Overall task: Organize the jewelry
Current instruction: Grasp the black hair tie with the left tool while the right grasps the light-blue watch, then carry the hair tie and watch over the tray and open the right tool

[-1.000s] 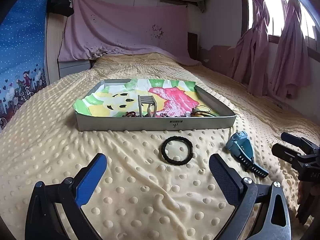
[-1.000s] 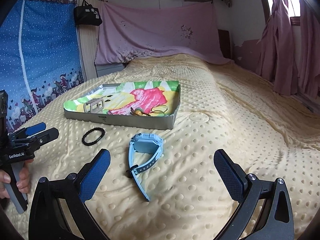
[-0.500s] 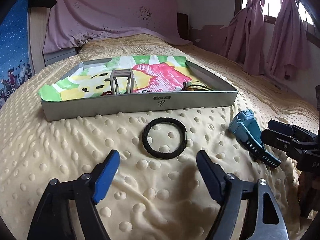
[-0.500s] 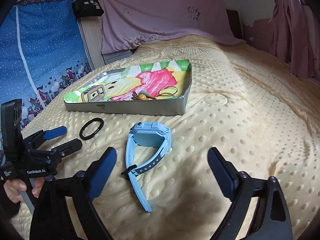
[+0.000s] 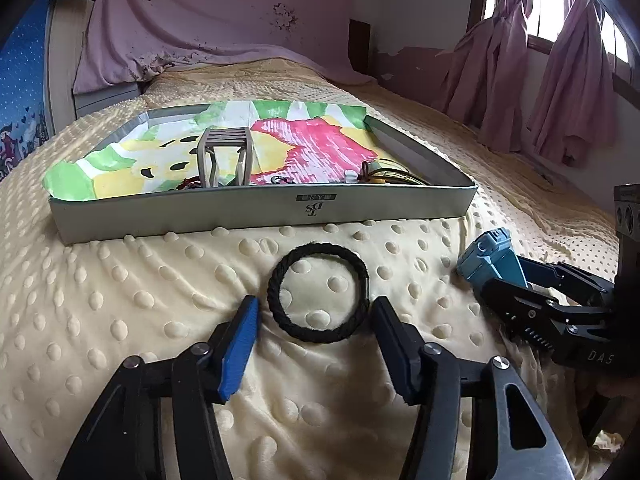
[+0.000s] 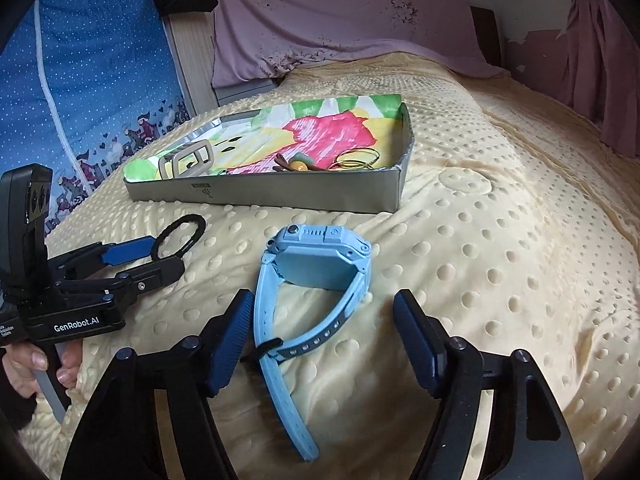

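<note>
The black braided hair ring (image 5: 318,292), soft and light, is lying near the grey tray (image 5: 264,210); the left gripper (image 5: 316,320), jaws closing, is straddling it untouched. The right gripper (image 6: 322,332) is likewise narrowing around the blue plastic watch (image 6: 316,264).

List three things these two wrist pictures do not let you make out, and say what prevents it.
- Small jewelry in the tray, left wrist view: its near wall hides the lower parts.
- Blue watch, left wrist view: right gripper covers its strap.
- Black hair tie, right wrist view: left gripper overlaps it.
</note>
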`<state>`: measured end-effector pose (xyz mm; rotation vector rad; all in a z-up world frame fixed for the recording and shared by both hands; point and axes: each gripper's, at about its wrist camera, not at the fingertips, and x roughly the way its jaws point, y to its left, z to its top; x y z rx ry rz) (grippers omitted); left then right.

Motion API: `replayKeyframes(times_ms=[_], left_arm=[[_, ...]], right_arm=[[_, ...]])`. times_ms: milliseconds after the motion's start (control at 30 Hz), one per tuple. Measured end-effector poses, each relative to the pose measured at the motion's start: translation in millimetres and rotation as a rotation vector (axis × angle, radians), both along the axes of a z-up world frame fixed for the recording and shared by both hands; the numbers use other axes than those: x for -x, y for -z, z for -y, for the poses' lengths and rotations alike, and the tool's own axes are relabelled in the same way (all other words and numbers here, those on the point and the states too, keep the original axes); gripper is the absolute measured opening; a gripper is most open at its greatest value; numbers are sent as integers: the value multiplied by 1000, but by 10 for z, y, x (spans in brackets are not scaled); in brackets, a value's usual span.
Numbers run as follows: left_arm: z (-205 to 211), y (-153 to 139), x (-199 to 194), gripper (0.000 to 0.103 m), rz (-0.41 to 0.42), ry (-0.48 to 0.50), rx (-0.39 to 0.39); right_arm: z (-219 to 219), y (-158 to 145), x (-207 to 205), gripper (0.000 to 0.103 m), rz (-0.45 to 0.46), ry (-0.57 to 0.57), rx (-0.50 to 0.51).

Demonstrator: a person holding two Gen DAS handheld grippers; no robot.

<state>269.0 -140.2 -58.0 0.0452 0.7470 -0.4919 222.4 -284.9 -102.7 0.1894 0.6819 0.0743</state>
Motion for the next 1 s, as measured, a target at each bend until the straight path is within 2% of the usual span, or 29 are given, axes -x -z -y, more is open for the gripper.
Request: replayKeyframes(times_ms=[200,433,700,900,1000], left_arm=[[15,11,-9,29,-8,19,19],[34,5,50,7,14,25,17],[22,-82,122,6,61,16,37],[38,-285,193,6,117,-8,35],[47,-427,176,6,109,1,45]], right_arm=[[-52,-2,-49,51,15,-8,-2],[-29,13,-26,49,24,-1,-16],[-35,-11,4,48,43,4,-4],[-72,-71,6,47,58,6,0],[-76,-173,34,47,96,17,-12]])
